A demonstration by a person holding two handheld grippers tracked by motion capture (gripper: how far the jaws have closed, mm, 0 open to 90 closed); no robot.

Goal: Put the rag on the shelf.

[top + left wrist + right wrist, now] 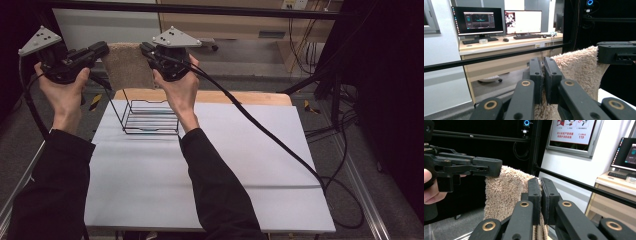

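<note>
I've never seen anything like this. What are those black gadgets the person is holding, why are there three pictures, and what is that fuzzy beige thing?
A person holds a hand tool in each hand; each ends in black two-jaw tongs. The high view comes from a camera above the table. The other two come from small cameras riding on the tools, looking along their own jaws.

The fuzzy thing is a beige towel. The left tongs and the right tongs each pinch one top corner, so it hangs spread out between them, above the far end of the table. Up close, each pair of jaws is shut on the cloth.

On the white table stands a black wire rack, beneath the towel.
</note>
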